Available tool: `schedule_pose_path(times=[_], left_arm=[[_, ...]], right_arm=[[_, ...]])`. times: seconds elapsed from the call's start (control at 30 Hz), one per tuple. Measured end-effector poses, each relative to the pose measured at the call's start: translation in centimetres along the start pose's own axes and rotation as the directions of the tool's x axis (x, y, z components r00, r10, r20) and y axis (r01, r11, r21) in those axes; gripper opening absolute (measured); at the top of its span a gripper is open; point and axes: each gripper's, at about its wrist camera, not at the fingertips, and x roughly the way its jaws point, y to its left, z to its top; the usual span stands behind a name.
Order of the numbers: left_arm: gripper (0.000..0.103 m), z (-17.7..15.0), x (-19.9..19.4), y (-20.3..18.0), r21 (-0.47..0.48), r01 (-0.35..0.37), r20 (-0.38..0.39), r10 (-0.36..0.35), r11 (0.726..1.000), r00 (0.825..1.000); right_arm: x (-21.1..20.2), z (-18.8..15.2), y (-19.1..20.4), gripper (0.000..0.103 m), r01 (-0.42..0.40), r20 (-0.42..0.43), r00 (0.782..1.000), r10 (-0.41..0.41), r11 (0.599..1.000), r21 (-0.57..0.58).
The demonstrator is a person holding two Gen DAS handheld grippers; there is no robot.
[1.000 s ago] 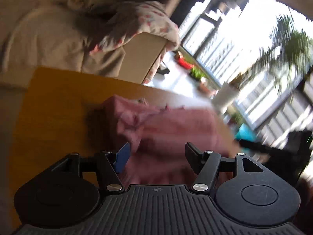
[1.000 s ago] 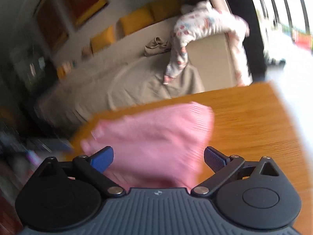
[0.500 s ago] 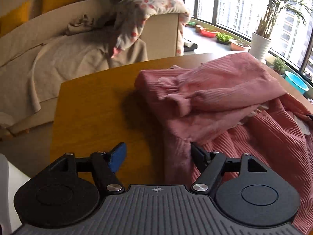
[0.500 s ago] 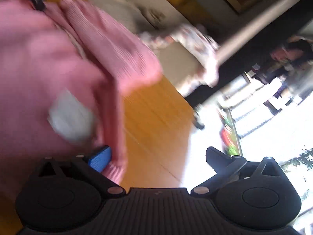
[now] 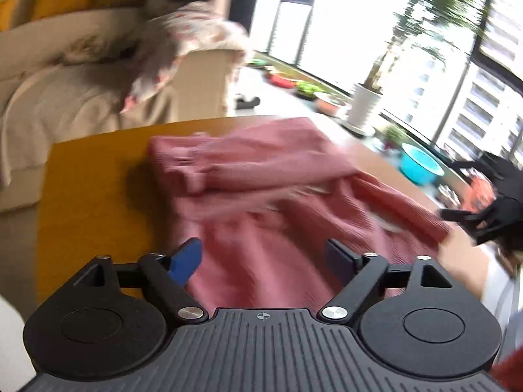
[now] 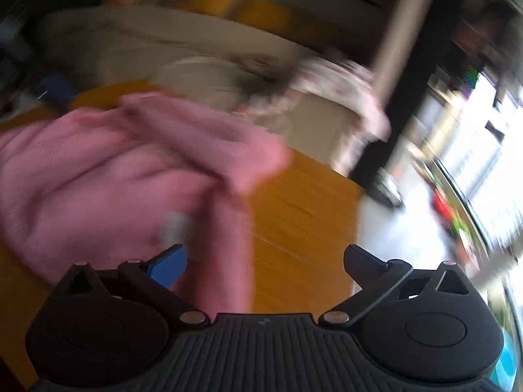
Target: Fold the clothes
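- Left wrist view, garment: a pink ribbed knit garment (image 5: 261, 189) is lying on the wooden table (image 5: 91, 176), bunched, with an upper layer lying doubled over the lower spread. Whether that is a made fold or only a heap, the blur is not letting me tell.
- Left wrist view, tool: the left gripper (image 5: 263, 256) is hovering over the near part of the cloth, jaws standing wide apart, gripping nothing.
- Left wrist view, far side: the right gripper (image 5: 470, 215) is showing as a dark shape at the garment's right edge; its jaws are not readable here.
- Right wrist view, garment: the same garment (image 6: 108, 176) is filling the left half, one strip of it running down toward the camera; table (image 6: 300, 228) is showing bare beside it.
- Right wrist view, tool: the right gripper (image 6: 264, 258) is standing spread wide, nothing between its fingers; the cloth is passing near the blue left finger (image 6: 170, 266).
- Handling, judged: soft, light, limp knit, likely sagging and stretching when lifted; taking hold at a hem edge or corner, pinching a single layer, is looking safest.
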Motion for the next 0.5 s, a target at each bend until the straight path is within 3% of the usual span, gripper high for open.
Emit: schedule_pose_path(times=[0.13, 0.27, 0.37, 0.43, 0.5], left_arm=[[0.092, -2.6, -1.1, -3.3, 0.079, 0.004, -0.029, -0.002, 0.997, 1.0], [0.092, -4.0, -1.2, -6.0, 0.083, 0.061, -0.019, -0.06, 0.995, 0.998], [0.095, -4.5, -1.7, -8.3, 0.155, 0.068, -0.025, -0.065, 0.986, 0.998], [0.095, -5.0, -2.2, -9.3, 0.212, 0.07, -0.042, -0.063, 0.975, 0.997], [0.096, -5.6, -2.4, -10.0, 0.256, 0.051, -0.07, -0.034, 0.965, 0.997]], right_arm=[[0.0, 0.7, 4.6, 0.102, -0.156, 0.026, 0.986, 0.162, 0.973, -0.17], [-0.2, 0.8, 8.5, 0.102, -0.239, 0.04, 0.966, 0.255, 0.941, -0.241], [-0.4, 1.0, 11.4, 0.102, -0.294, 0.046, 0.946, 0.321, 0.909, -0.295], [-0.1, 1.0, 12.5, 0.101, -0.21, 0.097, 0.961, 0.257, 0.915, -0.346], [0.7, 1.8, 12.3, 0.1, -0.096, 0.168, 0.974, 0.153, 0.947, -0.305]])
